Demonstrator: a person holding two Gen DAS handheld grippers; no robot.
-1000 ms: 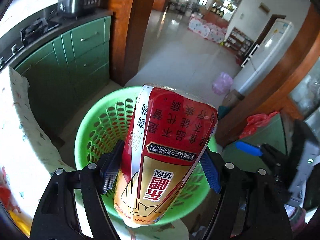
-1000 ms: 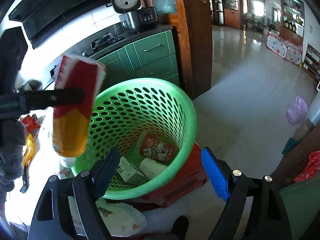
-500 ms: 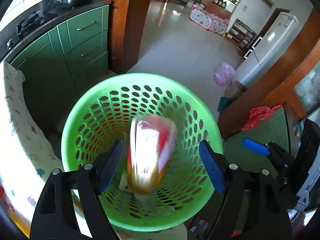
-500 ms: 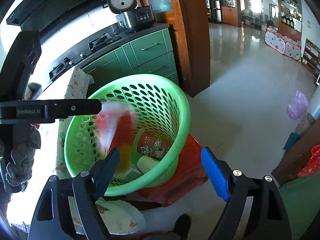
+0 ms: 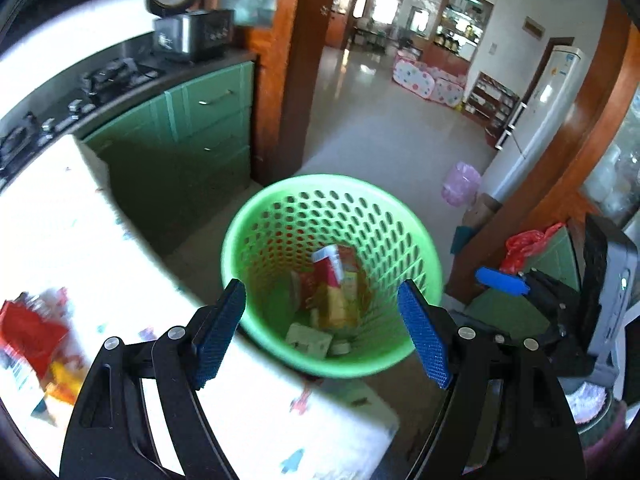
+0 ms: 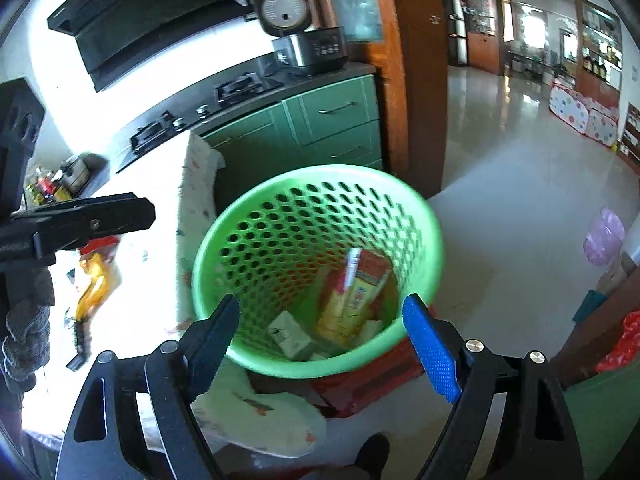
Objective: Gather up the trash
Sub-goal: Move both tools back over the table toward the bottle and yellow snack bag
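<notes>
Red-and-gold drink bottle (image 5: 334, 288) lying in green basket (image 5: 256, 216), left gripper (image 5: 326, 336) and right gripper (image 6: 322, 344) both spread wide, empty

The red and gold drink bottle (image 5: 336, 280), earlier clamped in the left gripper (image 5: 324, 336) above the green basket (image 5: 256, 216), now lies inside the basket among other trash. That gripper's jaws now stand apart, empty, and seemingly pulled back from the basket.
</notes>
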